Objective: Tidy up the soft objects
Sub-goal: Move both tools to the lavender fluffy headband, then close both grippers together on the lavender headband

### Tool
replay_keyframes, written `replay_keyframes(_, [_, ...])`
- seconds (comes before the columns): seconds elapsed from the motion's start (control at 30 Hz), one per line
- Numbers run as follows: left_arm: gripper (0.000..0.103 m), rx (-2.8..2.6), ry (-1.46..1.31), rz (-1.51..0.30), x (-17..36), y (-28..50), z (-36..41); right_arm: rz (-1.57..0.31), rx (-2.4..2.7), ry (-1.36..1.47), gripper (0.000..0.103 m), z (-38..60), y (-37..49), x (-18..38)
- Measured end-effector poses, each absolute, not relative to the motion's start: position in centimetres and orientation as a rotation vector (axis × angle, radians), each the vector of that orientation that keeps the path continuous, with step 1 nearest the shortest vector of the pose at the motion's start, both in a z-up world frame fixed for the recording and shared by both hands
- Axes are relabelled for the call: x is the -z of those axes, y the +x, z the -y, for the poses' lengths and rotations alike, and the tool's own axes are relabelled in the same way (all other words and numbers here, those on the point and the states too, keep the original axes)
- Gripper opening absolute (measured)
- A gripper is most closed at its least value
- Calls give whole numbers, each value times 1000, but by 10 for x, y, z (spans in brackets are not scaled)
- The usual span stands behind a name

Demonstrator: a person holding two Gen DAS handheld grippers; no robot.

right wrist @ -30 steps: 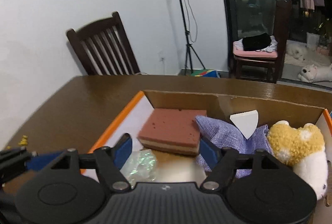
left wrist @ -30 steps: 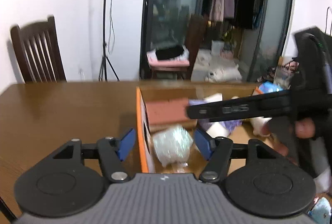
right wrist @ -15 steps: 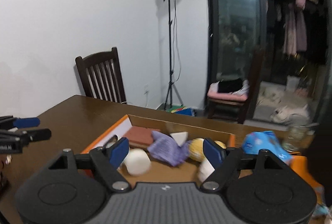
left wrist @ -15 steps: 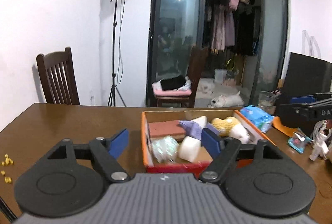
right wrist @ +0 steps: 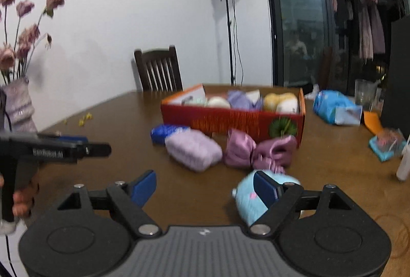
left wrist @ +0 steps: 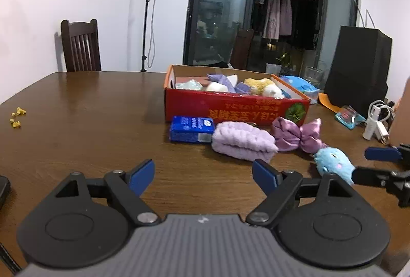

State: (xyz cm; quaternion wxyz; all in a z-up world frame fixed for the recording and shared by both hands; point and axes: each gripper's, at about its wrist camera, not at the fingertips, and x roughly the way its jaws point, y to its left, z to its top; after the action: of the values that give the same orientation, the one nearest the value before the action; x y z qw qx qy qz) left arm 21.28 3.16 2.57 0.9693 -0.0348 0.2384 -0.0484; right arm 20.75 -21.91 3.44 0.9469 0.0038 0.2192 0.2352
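left wrist view: my left gripper point(left wrist: 203, 174) has just been opening, nothing between; the lilac roll point(left wrist: 243, 140) lies ahead-right, long axis crosswise. right wrist view: my right gripper point(right wrist: 205, 186), also just opening and empty, is nearer the blue plush point(right wrist: 252, 197) touching its right pad.

On the desk point(left wrist: 77, 123) I see the box point(left wrist: 235, 107); before it lie a packet point(left wrist: 191, 128), towel point(left wrist: 243, 141), bow point(left wrist: 297, 136) and plush point(left wrist: 333, 164), left to right.

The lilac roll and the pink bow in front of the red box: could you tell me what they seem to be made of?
The lilac roll looks like plush, fleecy fabric: matte, with soft ribbed ridges. The pink bow looks like satin, or a similar smooth cloth: it is glossy, with bright highlights along its gathered folds.
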Motion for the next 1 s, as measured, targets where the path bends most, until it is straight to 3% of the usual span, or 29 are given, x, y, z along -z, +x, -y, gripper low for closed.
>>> replay_keyframes(0.1, [83, 95, -113, -476, -25, 223, -36, -445, -491, 79, 81, 217, 213, -35])
replay_keyframes(0.27, [57, 156, -169, -507, -19, 280, -30, -516, -518, 232, 64, 206, 256, -23])
replay_keyframes(0.43, [51, 263, -255, -594, -2, 347, -27, -554, -452, 306, 63, 180, 321, -8])
replay_keyframes(0.53, [32, 317, -307, -650, 16, 364, -25, -603, -419, 285, 59, 163, 351, 3])
replay_keyframes(0.6, [27, 338, -285, -660, 19, 358, -23, -624, -417, 285, 50, 160, 362, 12])
replay_keyframes(0.73, [28, 367, -297, -656, 17, 351, -24, -628, -436, 274, 43, 165, 364, 19])
replay_keyframes(0.83, [43, 338, -347, -660, 17, 355, -32, -623, -461, 258, 41, 164, 364, 20])
replay_keyframes(1.0, [44, 308, -375, -668, 22, 360, -37, -626, -518, 237, 37, 159, 362, 17])
